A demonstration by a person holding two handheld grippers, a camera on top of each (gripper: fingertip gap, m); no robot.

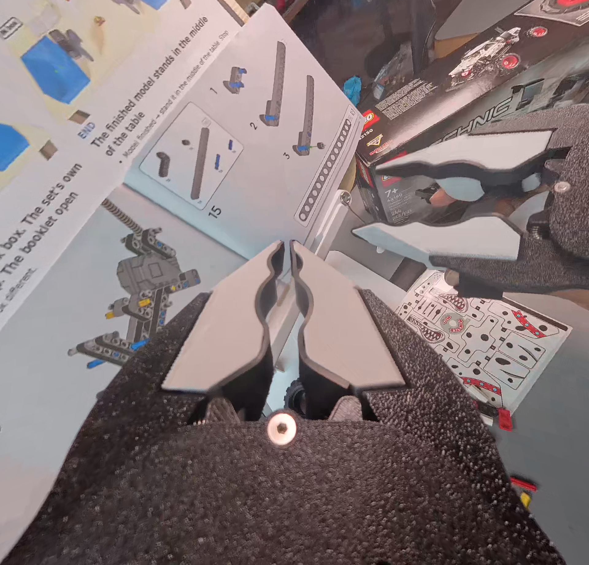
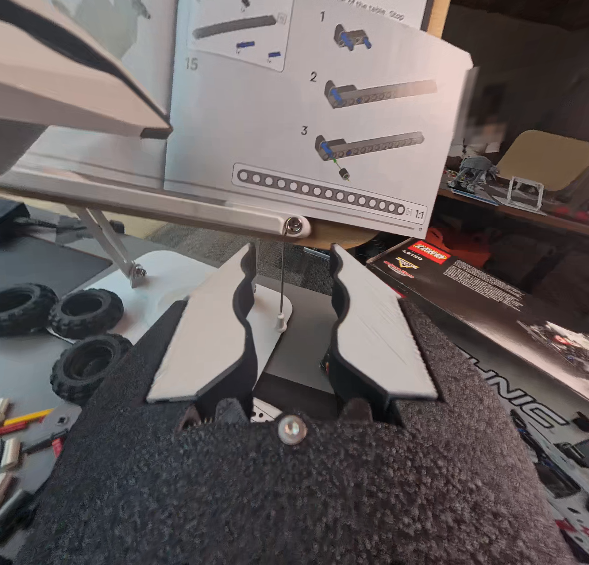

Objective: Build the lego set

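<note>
Lego pieces lie loose on the table: three black tyres (image 2: 86,313) low and to the left of the right claw (image 2: 293,250), with small red, yellow and grey parts (image 2: 19,435) nearer still at its lower left, and none of them is in either claw. Straight ahead of both claws, and above their tips, the booklet (image 2: 287,109) stands open on a metal stand (image 2: 191,205), propped upright presumably so a building step can be read while both hands are busy. The left claw (image 1: 287,242) has its tips nearly together with only a thin slit between them, and nothing is visibly held; it points at the booklet's lower edge, perhaps to steady or turn the page, though contact cannot be told. The right claw is spread wide and empty, hovering just below the stand's front rail, likely waiting while the page is consulted. In the left wrist view it appears to the right of the left claw, jaws parted. Right of both claws lies the dark set box (image 2: 478,310). A sticker sheet (image 1: 478,336) lies flat on the table at the left claw's right.
</note>
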